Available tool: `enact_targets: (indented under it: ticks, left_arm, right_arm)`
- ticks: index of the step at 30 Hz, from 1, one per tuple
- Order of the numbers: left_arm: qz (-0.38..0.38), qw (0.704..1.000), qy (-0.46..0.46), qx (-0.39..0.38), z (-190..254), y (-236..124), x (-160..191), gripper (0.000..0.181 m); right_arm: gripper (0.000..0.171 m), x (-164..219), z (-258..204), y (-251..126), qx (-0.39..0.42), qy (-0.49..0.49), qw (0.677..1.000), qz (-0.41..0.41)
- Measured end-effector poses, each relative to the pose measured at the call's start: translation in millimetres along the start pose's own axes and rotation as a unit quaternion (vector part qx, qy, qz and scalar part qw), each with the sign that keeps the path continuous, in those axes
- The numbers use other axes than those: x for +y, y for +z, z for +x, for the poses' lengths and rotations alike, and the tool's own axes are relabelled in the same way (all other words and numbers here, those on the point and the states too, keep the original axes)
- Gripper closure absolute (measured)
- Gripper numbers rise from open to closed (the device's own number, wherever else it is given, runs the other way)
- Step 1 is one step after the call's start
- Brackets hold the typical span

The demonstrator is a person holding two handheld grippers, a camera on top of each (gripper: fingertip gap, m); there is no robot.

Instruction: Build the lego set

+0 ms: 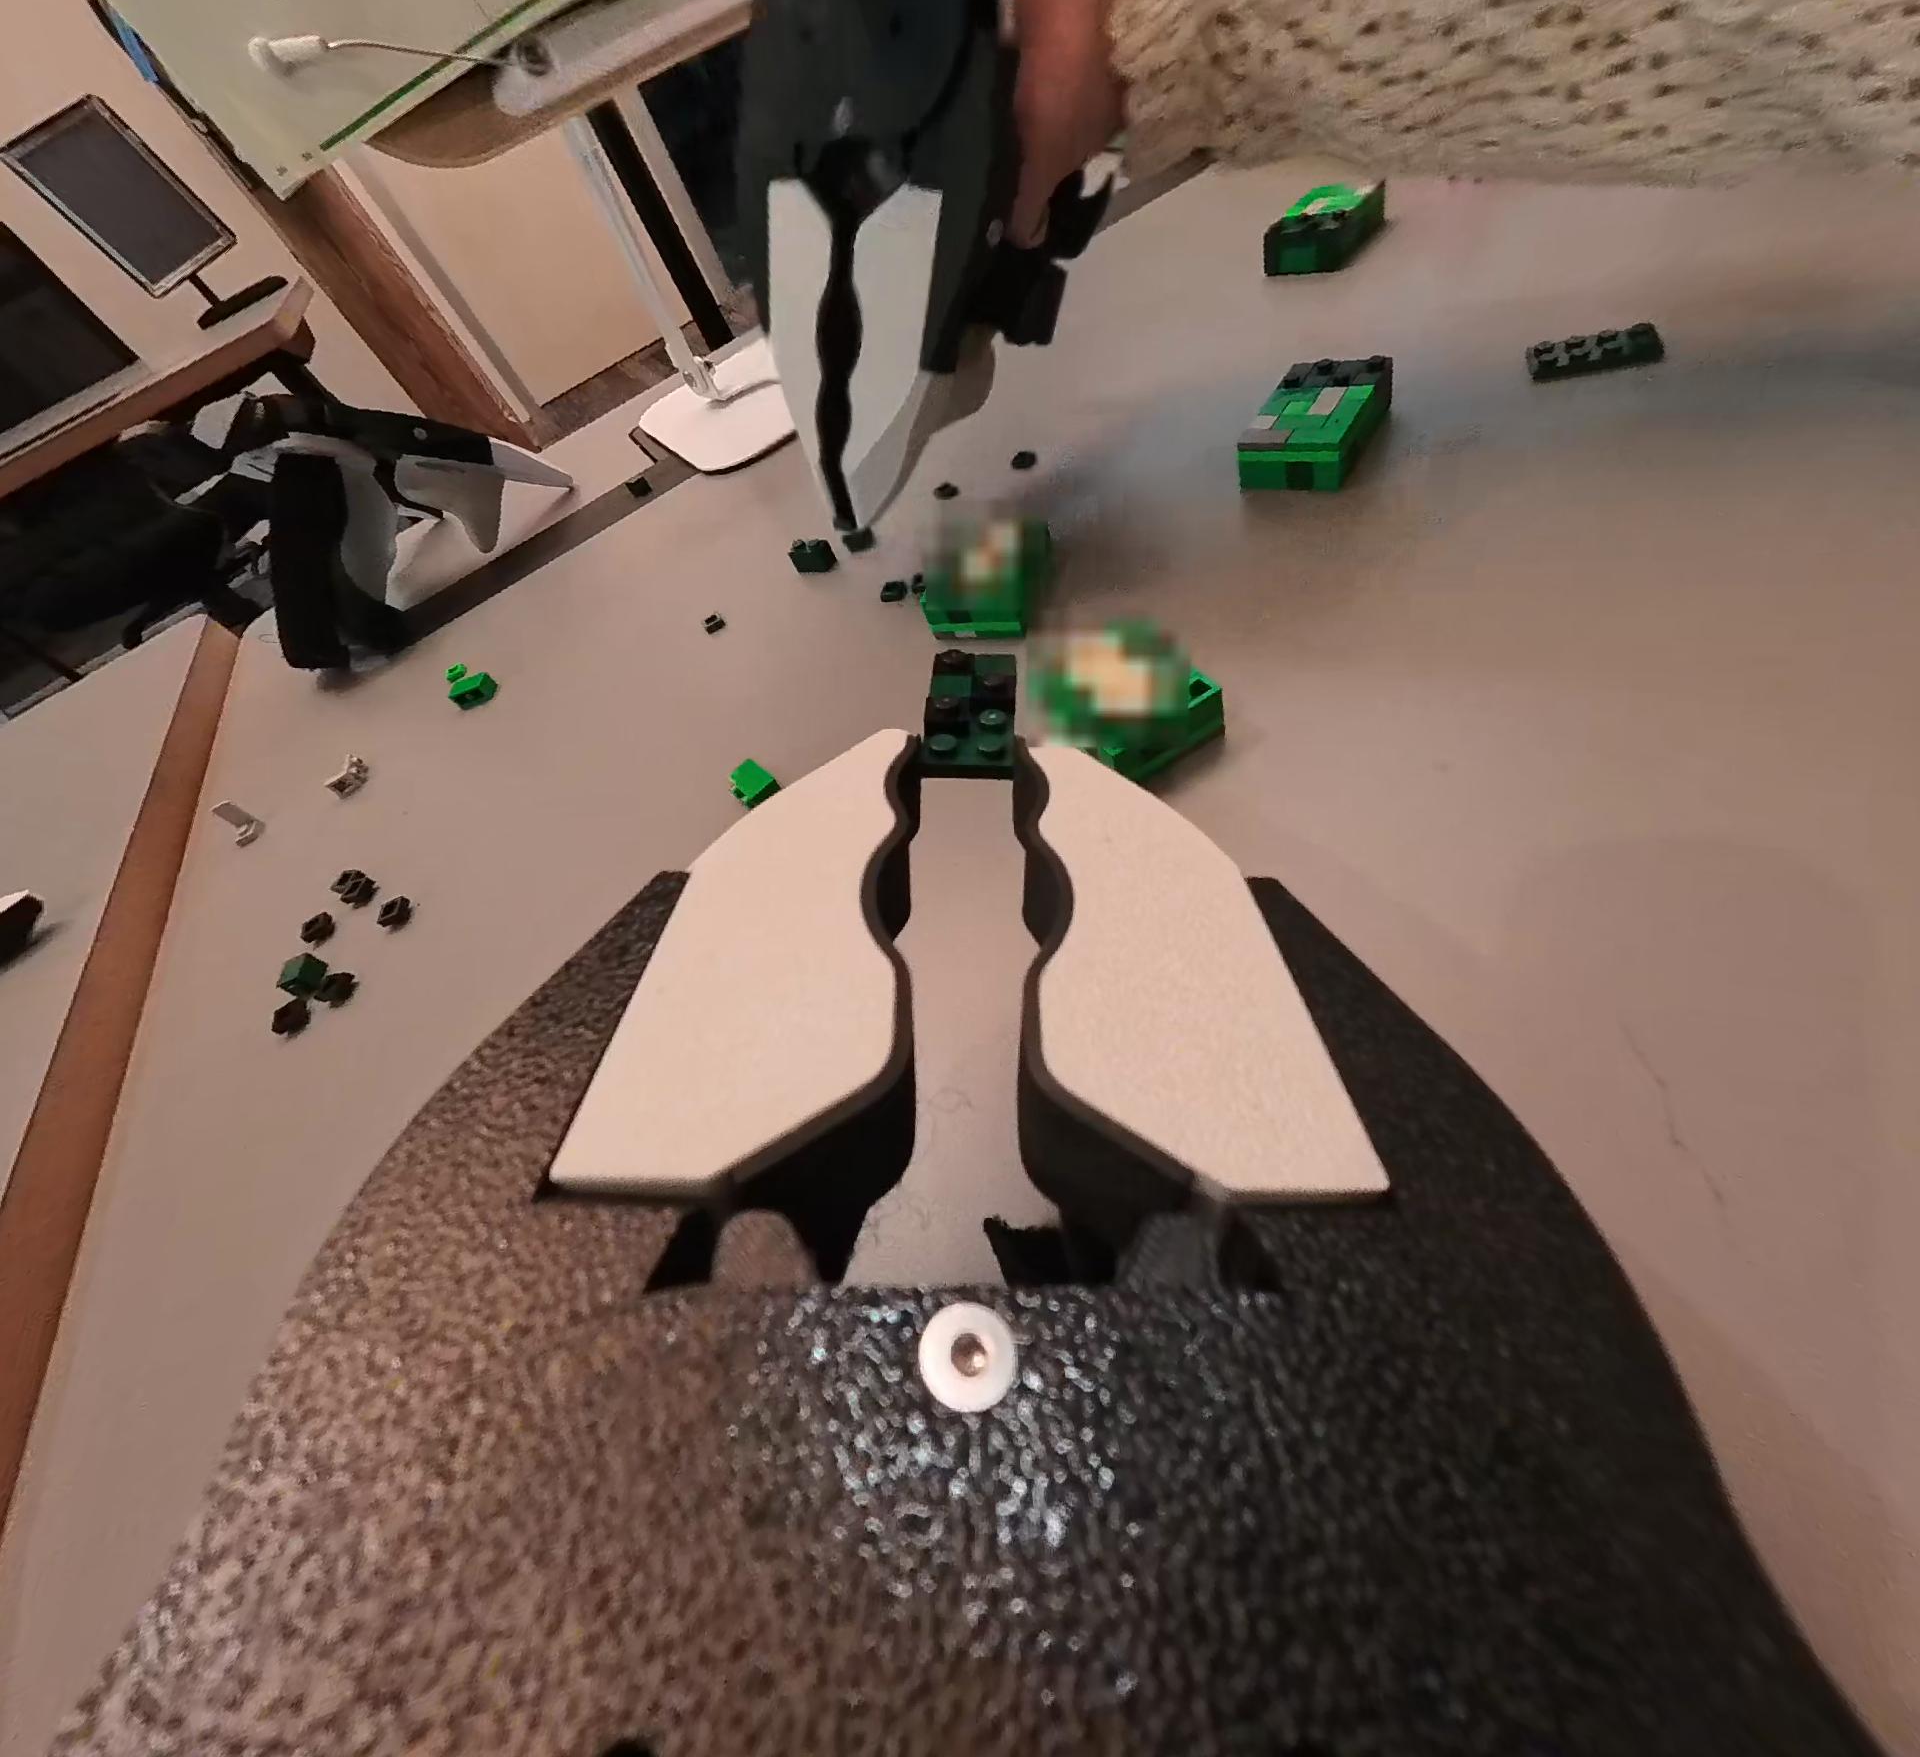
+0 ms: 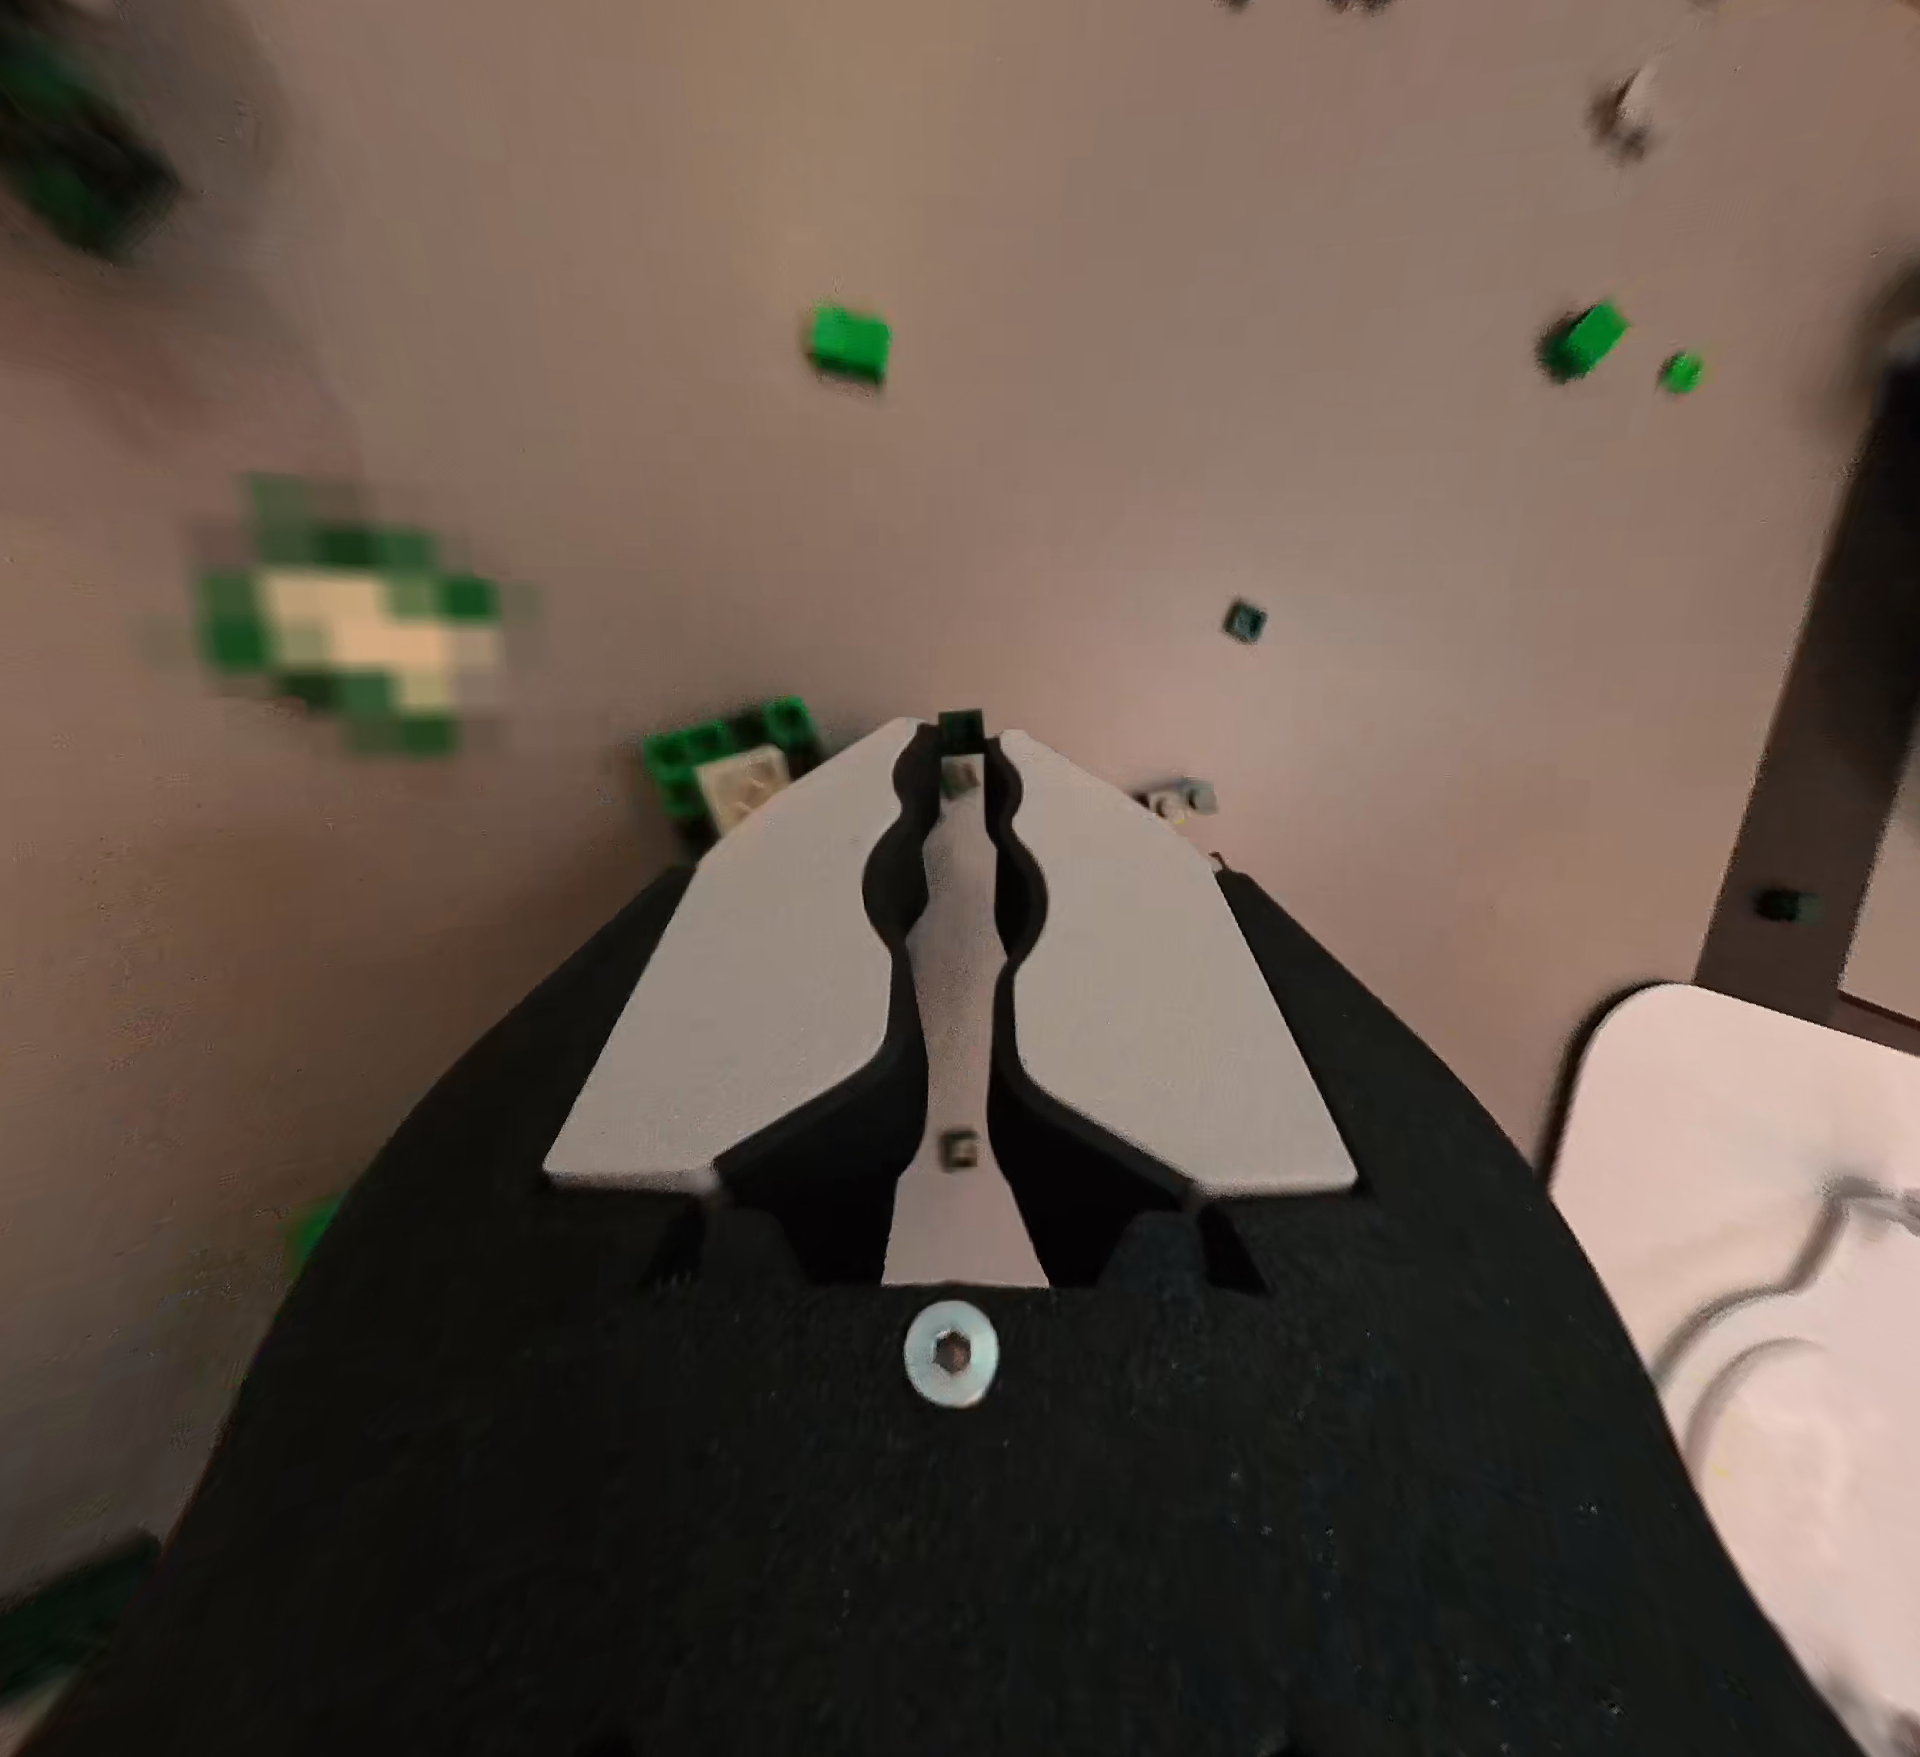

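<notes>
My left gripper (image 1: 968,757) is shut on a small dark green and black lego assembly (image 1: 971,710), which sticks out past its fingertips just above the table. My right gripper (image 2: 960,743) is shut on a tiny dark green brick (image 2: 960,728) held at its very tips. In the left wrist view the right gripper (image 1: 850,518) points down at the table behind the assembly, among several small dark pieces. A green and white build (image 2: 727,772) lies just left of the right gripper's fingers.
Green builds (image 1: 1314,440) (image 1: 1325,227) and a dark plate (image 1: 1595,353) lie at the far right. Loose green bricks (image 1: 753,780) (image 2: 850,343) and small dark pieces (image 1: 353,918) are scattered. The table edge (image 1: 135,876) runs on the left. A white lamp base (image 2: 1745,1240) stands nearby. Some 15 centimeters of space lies between my two pairs of fingers.
</notes>
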State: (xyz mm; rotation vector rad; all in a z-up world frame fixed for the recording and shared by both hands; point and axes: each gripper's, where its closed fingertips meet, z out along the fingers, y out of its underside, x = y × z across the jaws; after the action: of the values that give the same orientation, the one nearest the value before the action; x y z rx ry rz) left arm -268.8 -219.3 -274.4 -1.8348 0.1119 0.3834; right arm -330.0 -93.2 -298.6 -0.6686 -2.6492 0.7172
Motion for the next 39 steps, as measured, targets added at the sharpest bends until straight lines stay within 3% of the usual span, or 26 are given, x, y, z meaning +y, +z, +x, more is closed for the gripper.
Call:
enact_targets:
  ticks: [5, 9, 13, 20, 31, 39]
  left_arm:
    - [0.038, 0.999, -0.008, -0.003, 1, -4, -12, 0.165]
    - [0.069, 0.997, -0.034, 0.023, 23, 4, -33, 0.165]
    - [0.041, 0.997, -0.001, 0.061, 62, 24, -39, 0.165]
    - [0.005, 0.994, 0.056, 0.093, 92, 35, -32, 0.165]
    - [-0.025, 0.993, 0.084, 0.085, 95, 39, -22, 0.165]
    - [-0.028, 0.994, 0.083, 0.066, 89, 38, -22, 0.165]
  right_arm:
    - [0.164, -31, -67, -32, 0.065, 0.046, 0.992, 0.095]
    - [0.163, -21, -128, -31, 0.124, 0.068, 0.984, 0.111]
    - [0.163, -3, -161, -29, 0.162, 0.109, 0.972, 0.129]
    - [0.163, 14, -164, -41, 0.161, 0.139, 0.964, 0.160]
    - [0.164, 11, -163, -49, 0.158, 0.159, 0.955, 0.194]
    - [0.164, 14, -167, -43, 0.165, 0.135, 0.963, 0.164]
